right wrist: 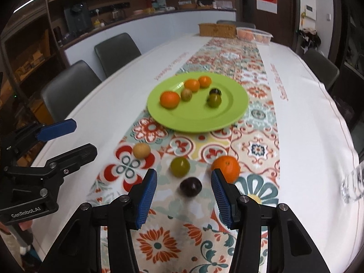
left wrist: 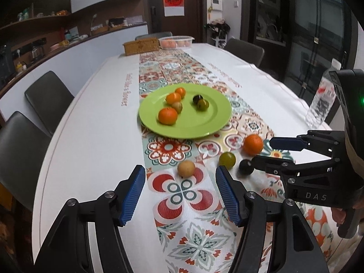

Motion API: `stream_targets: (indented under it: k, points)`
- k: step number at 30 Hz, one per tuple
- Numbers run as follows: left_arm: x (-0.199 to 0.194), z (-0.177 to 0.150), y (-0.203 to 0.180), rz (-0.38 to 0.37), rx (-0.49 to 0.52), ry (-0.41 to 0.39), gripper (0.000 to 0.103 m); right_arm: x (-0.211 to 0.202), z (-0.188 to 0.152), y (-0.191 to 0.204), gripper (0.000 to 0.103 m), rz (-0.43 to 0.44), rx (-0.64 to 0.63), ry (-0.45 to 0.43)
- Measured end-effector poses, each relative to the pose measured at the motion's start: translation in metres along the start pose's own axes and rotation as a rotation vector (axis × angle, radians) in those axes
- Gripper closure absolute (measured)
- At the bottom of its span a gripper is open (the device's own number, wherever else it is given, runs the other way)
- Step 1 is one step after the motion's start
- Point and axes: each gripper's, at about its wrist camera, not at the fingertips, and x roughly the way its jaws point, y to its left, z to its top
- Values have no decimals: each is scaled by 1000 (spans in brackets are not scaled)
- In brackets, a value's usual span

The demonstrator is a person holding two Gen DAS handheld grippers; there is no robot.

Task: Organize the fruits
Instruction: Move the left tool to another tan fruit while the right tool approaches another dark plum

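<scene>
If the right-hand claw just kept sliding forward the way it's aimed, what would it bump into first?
Most likely the dark plum, which lies on the runner just ahead of the open right gripper, roughly centred between its fingers. The green fruit sits right behind it. Depth is hard to judge through this lens.

1. One green plate [left wrist: 204,125] is seen.
2. Four orange fruits are counted: three on the plate [left wrist: 167,116], one on the runner [left wrist: 253,144].
3. Two tan fruits [left wrist: 186,168] are counted.
4. Two green fruits [left wrist: 227,160] are counted.
5. Two dark fruits [left wrist: 246,166] are counted.
6. Four chairs [left wrist: 49,97] are visible.
</scene>
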Motion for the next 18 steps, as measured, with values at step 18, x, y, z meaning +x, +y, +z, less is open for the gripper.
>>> stream_targets:
  k: [18]
  points:
    - [66, -4, 6, -76, 55, 129, 40, 41, -12, -5, 53, -14, 32, 106]
